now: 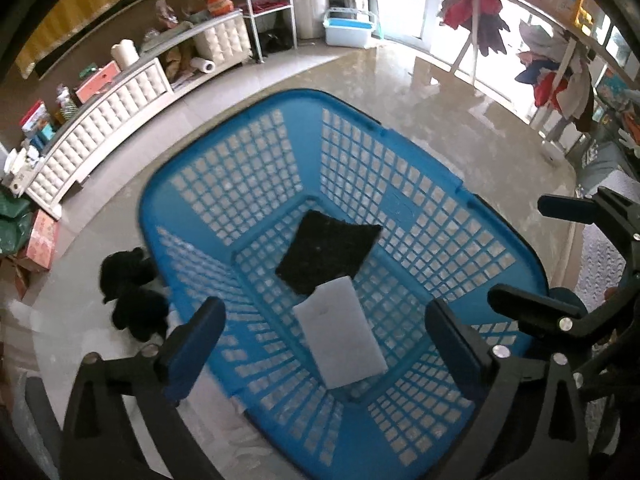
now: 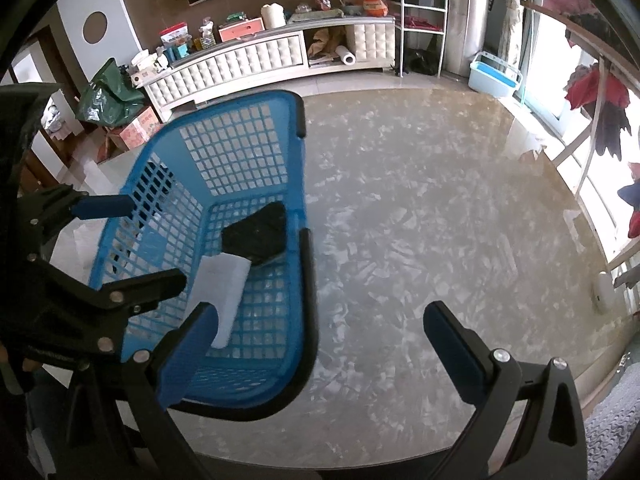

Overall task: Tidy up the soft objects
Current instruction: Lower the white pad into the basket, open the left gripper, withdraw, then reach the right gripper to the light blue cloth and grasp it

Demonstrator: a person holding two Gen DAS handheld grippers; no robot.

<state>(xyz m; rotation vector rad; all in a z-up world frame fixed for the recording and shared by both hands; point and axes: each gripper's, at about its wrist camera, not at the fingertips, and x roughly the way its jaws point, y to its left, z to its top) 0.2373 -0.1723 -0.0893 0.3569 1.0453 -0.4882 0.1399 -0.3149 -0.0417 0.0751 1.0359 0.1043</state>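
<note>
Both grippers hang spread with nothing between their blue-padded fingers. Seen from the left wrist camera, the left gripper [image 1: 320, 344] is poised over the blue basket [image 1: 184, 184], and the right gripper [image 1: 548, 264] shows at 3 o'clock, its jaws also apart, beside the basket's rim. In the right wrist view the right gripper [image 2: 320, 344] hovers over bare marbled floor [image 2: 440, 208], with the basket's right rim running up between its fingers; the left gripper [image 2: 132, 240] sits at 9 o'clock over the basket.

Nearest in the basket lies a white foam pad [image 1: 340, 336], flat on the lattice bottom. Just beyond it, toward 12 o'clock, a black square cloth [image 1: 328, 252] lies flat too, its near edge touching or slightly overlapping the pad's far end. From the right wrist camera the same pair appears as the pale pad [image 2: 226, 284] and the dark cloth [image 2: 256, 232] against the basket's right wall.

Outside the basket, at 9 o'clock in the left view, a crumpled black fabric heap [image 1: 132, 292] rests on the floor, just beside the basket's wall.

Farther off, a white tufted low cabinet [image 2: 240, 68] lines the wall from 10 to 12 o'clock, cluttered with boxes and a thread cone. A white wire rack [image 2: 420, 16] stands at 1 o'clock, a pale blue tub [image 2: 494, 76] near it, and clothes on a drying rack [image 1: 480, 16] hang by the bright window.
</note>
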